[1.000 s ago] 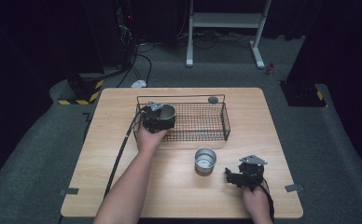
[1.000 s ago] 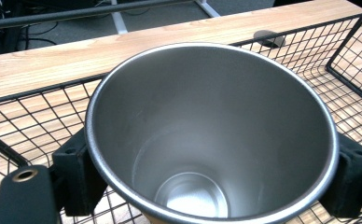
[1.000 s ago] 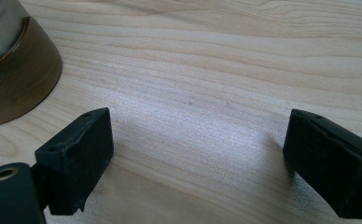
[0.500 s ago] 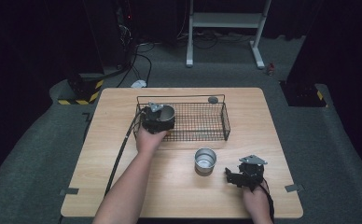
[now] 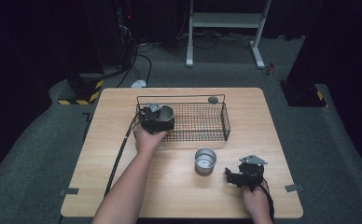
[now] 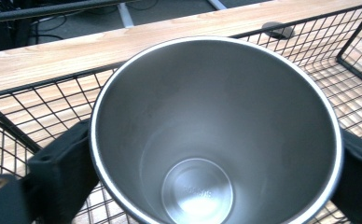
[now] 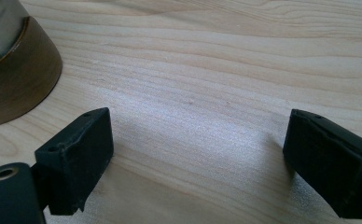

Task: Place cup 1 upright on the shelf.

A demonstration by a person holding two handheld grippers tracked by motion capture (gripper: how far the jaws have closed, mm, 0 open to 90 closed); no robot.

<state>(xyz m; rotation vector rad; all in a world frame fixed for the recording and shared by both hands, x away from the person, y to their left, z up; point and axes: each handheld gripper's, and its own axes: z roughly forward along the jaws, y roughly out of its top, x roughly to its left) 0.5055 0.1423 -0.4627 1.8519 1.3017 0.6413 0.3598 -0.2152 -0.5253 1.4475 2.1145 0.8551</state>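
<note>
My left gripper (image 5: 156,116) sits at the wire basket's (image 5: 202,122) left end w/ a steel cup (image 6: 216,135) between its jaws, which have just been opening, so the grip's let go. My right gripper (image 5: 235,177) rests on the table (image 5: 179,196), jaws spread wide w/ nothing between, just beside a second steel cup (image 5: 205,160).

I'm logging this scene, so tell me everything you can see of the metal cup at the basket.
The cup is plain brushed steel, tapering to a small round base with faint embossed lettering, empty and undented. It sits upright at the left end of the wire basket. The left hand-held gripper straddles it, one jaw on each side; the jaws have just been opening, and whether the pads press its wall is unclear.
</note>
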